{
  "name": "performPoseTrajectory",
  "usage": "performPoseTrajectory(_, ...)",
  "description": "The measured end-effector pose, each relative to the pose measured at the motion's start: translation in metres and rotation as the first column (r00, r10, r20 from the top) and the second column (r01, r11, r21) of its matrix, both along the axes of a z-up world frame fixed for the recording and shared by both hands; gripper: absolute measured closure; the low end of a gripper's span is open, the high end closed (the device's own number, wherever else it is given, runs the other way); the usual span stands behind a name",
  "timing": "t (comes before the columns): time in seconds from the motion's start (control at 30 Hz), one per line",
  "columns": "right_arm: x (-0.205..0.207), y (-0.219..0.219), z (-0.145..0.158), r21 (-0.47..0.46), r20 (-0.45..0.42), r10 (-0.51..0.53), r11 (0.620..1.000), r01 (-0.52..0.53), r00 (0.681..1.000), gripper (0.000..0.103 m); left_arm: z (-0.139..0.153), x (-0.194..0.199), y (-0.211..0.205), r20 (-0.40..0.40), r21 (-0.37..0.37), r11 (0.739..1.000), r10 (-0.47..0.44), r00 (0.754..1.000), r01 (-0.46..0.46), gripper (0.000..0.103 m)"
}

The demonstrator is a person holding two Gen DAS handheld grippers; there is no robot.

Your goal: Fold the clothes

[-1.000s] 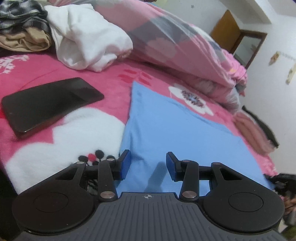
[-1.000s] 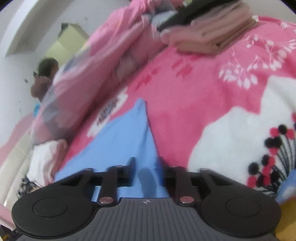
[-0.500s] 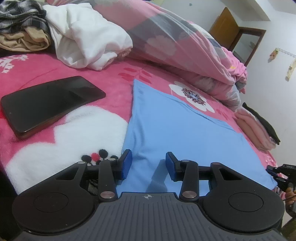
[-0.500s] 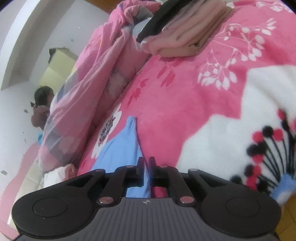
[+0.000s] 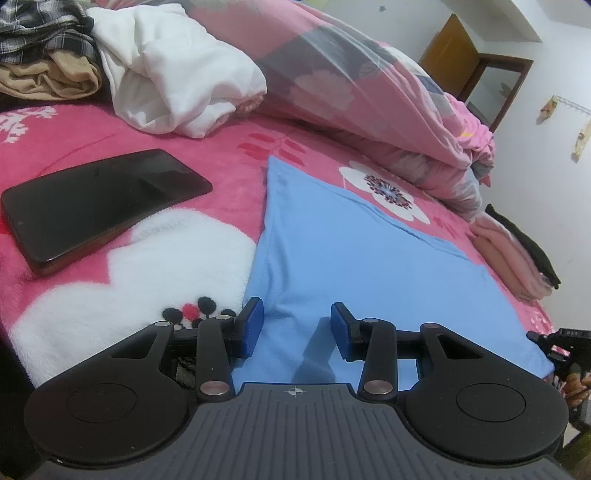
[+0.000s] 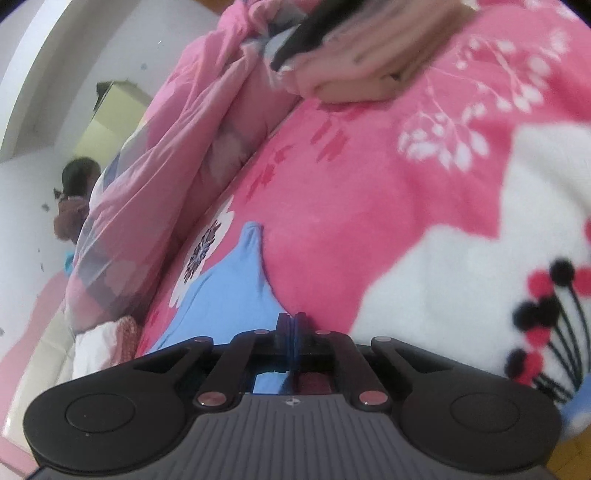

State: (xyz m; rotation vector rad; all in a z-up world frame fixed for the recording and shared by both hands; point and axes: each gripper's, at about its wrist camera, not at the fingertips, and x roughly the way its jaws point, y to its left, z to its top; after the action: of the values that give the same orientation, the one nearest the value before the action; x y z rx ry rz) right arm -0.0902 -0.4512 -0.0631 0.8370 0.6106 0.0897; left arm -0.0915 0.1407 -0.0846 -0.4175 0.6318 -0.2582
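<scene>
Since a second ago our right gripper (image 6: 291, 325) has pinched shut on the smooth blue cloth's (image 5: 369, 258) corner; our left gripper (image 5: 297, 325) hovers half-open over it, on the fuzzy pink blanket (image 5: 229, 162).

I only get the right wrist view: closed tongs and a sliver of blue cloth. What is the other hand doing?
Observer: The left tongs hang open over the blue cloth's near edge, gripping nothing.
Operator: Anything lying beside the cloth?
Observer: A black phone lies on the pink blanket, left of the cloth and apart from it.
Operator: More laundry?
Observer: A plaid garment sits heaped on a tan one beyond the phone.
</scene>
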Motion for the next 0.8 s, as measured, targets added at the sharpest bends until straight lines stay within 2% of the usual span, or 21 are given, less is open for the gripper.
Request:
performPoseTrajectory(0.23,0.026,0.014,0.016,-0.048,-0.006,0.067,0.997,-0.067,0.998,0.095,-0.001,-0.001,0.001,0.004,-0.004,1.0,0.001,1.0,-0.001,0.062)
performPoseTrajectory(0.27,0.03,0.014,0.012,-0.071,-0.029,0.048,0.996,-0.05,0.998,0.097,-0.001,-0.002,0.001,0.005,-0.005,1.0,0.001,1.0,-0.001,0.062)
performPoseTrajectory(0.3,0.034,0.015,0.009,-0.099,-0.053,0.023,0.995,-0.028,0.998,0.102,-0.001,-0.002,0.001,0.006,-0.006,1.0,0.0,1.0,0.0,0.062)
performPoseTrajectory(0.33,0.034,0.011,0.005,-0.123,-0.055,-0.003,0.992,-0.004,0.998,0.103,-0.001,-0.002,0.001,0.007,-0.007,1.0,-0.002,1.0,0.002,0.062)
performPoseTrajectory(0.4,0.029,0.004,0.006,-0.098,-0.055,-0.068,0.993,0.062,0.996,0.103,-0.002,-0.001,0.001,0.008,-0.009,1.0,-0.004,1.0,0.004,0.062)
performPoseTrajectory(0.43,0.029,0.009,0.014,-0.143,-0.046,-0.059,0.988,0.052,0.997,0.103,-0.002,-0.001,0.002,0.009,-0.01,1.0,-0.006,1.0,0.006,0.062)
performPoseTrajectory(0.5,0.031,0.023,0.034,-0.251,-0.025,-0.027,0.968,0.02,0.999,0.103,-0.002,-0.001,0.002,0.01,-0.005,1.0,-0.013,1.0,0.014,0.062)
performPoseTrajectory(0.57,0.047,0.049,0.05,-0.327,-0.021,0.064,0.943,-0.067,0.998,0.103,-0.002,0.0,0.003,0.008,-0.012,1.0,-0.016,1.0,0.016,0.062)
performPoseTrajectory(0.67,0.077,0.088,0.07,-0.432,-0.04,0.203,0.88,-0.2,0.978,0.102,-0.003,-0.001,0.004,0.01,-0.015,1.0,-0.017,1.0,0.017,0.062)
performPoseTrajectory(0.8,0.14,0.129,0.066,-0.456,-0.155,0.337,0.81,-0.37,0.929,0.102,-0.002,-0.002,0.003,0.02,-0.003,1.0,-0.024,1.0,0.025,0.062)
